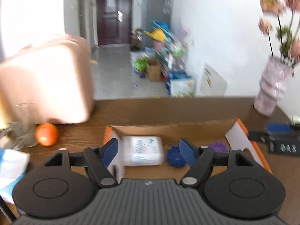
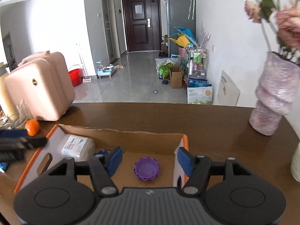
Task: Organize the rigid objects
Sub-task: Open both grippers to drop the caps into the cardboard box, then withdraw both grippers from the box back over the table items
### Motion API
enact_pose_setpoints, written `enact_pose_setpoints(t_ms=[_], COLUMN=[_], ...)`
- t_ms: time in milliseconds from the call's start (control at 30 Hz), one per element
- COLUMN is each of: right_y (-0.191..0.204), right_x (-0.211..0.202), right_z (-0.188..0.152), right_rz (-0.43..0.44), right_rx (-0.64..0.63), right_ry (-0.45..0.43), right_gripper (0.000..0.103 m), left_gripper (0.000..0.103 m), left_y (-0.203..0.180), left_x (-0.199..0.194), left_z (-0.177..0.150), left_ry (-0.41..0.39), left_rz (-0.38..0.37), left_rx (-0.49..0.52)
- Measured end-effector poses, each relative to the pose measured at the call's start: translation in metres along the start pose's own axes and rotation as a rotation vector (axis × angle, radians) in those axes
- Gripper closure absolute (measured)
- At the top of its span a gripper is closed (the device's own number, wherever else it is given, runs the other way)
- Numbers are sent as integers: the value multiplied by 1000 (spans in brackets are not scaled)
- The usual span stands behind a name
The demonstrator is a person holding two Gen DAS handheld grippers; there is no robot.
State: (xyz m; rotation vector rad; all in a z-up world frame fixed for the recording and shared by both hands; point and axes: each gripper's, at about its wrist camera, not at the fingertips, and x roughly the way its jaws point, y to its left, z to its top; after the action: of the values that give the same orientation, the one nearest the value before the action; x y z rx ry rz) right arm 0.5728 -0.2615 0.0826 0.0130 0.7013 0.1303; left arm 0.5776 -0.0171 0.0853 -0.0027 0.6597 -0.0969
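Observation:
An open cardboard box (image 1: 168, 131) (image 2: 131, 138) with orange edges sits on the brown table. Inside lie a white labelled plastic container (image 1: 143, 152) (image 2: 76, 147), a blue toothed cap (image 1: 175, 158) (image 2: 101, 152) and a purple toothed cap (image 1: 218, 146) (image 2: 146, 169). My left gripper (image 1: 149, 148) hangs open over the box's left half, above the container and blue cap, holding nothing. Over the right half my right gripper (image 2: 150, 153) is open too, with the purple cap lying on the box floor below the gap between its blue pads.
A pink suitcase (image 1: 46, 86) (image 2: 39, 88) stands at the table's back left, an orange (image 1: 46, 134) (image 2: 32, 127) and a clear glass (image 2: 18, 114) beside it. A pink vase of flowers (image 1: 271, 86) (image 2: 271, 97) stands back right. A blue-white pack (image 1: 9, 165) lies at left.

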Motion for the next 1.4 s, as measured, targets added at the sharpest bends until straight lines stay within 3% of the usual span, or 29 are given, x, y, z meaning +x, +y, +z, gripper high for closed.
enact_pose_setpoints(t_ms=[100, 267, 433, 533, 733, 833, 1067, 1133, 1233, 1400], right_y=[1, 5, 10, 11, 14, 16, 39, 48, 62, 78], right_x=[-38, -95, -134, -154, -194, -218, -265, -274, -279, -283], right_z=[-8, -27, -56, -80, -149, -195, -302, -333, -361, -375], right_rz=[-2, 19, 32, 39, 28, 29, 46, 73, 108, 101], right_rx=[-2, 18, 15, 32, 14, 11, 22, 22, -3, -87], right_ry=[-33, -149, -240, -283, -366, -399, -452, -465, -460, -482], right_gripper=[33, 17, 16, 16, 15, 6, 0, 0, 0, 0], left_gripper=[13, 11, 3, 0, 0, 0, 0, 0, 0, 0], left_y=[12, 21, 19, 15, 12, 12, 12, 10, 8, 5], left_x=[-44, -99, -147, -172, -212, -240, -280, -288, -308, -317], left_z=[-6, -21, -51, -83, -155, -205, -312, -333, -363, -372], left_ry=[-105, -186, -287, -362, -431, -500, -517, -512, -565, -597], left_rz=[56, 74, 36, 25, 45, 8, 22, 47, 84, 90], left_rx=[-48, -72, -46, -24, 6, 16, -63, -44, 36, 66])
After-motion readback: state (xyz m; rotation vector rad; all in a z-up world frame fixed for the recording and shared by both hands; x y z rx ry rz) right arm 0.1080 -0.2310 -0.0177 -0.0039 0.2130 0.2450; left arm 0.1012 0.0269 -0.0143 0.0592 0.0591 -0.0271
